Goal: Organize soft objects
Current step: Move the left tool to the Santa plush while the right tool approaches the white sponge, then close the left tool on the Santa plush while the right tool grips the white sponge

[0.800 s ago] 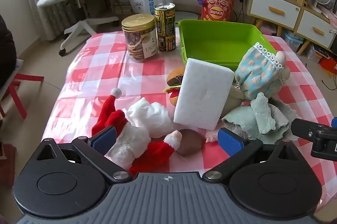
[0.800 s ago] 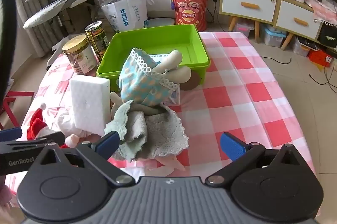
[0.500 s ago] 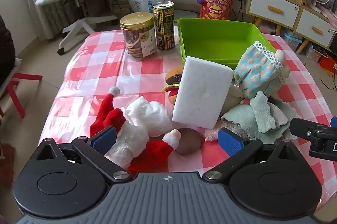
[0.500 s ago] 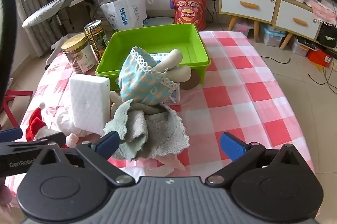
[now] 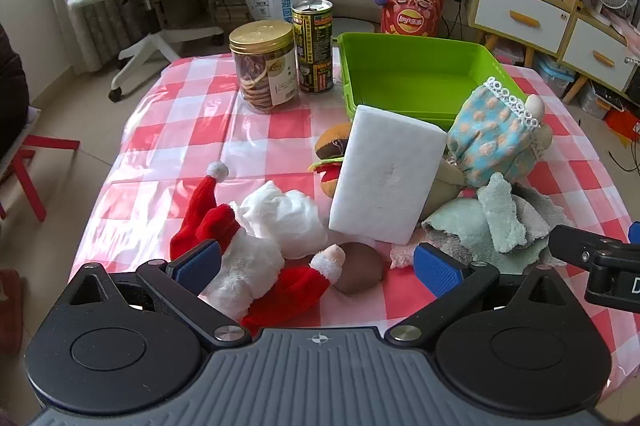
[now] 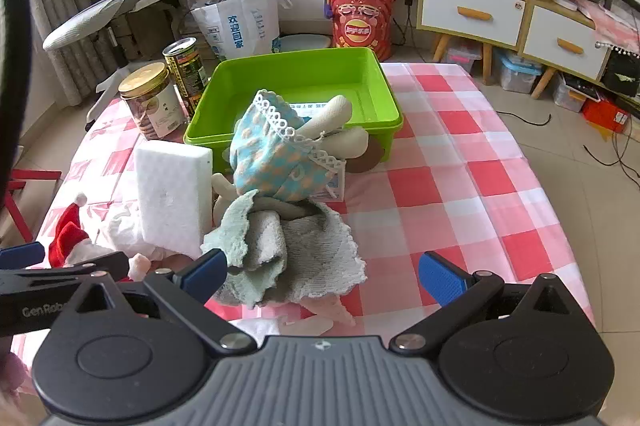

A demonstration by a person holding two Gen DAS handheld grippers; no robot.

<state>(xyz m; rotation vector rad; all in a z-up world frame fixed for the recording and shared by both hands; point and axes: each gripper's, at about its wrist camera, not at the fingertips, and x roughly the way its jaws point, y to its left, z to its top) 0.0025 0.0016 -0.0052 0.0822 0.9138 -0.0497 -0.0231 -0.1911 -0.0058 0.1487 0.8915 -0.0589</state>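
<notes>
A: Left wrist view: mounted on the left claw point(image 5: 316, 262), looking forward and steeply down along its fingers from the near-left edge of the tabletop point(image 5: 160, 130). Close over a Santa plush point(image 5: 256, 258).

B: Right wrist view: same forward, downward tilt, mounted on the right claw point(image 6: 322, 272) further to the right, close over a green-grey cloth point(image 6: 288, 250).

A: Shared ground: white foam block point(image 5: 386, 178), doll in blue dress point(image 5: 494, 142), green tray point(image 5: 408, 74), jar and can, back shelves.

B: Also shared: each claw showing at the edge of the other view, right claw point(image 5: 600, 266) at right, left claw point(image 6: 60, 274) at left.
</notes>
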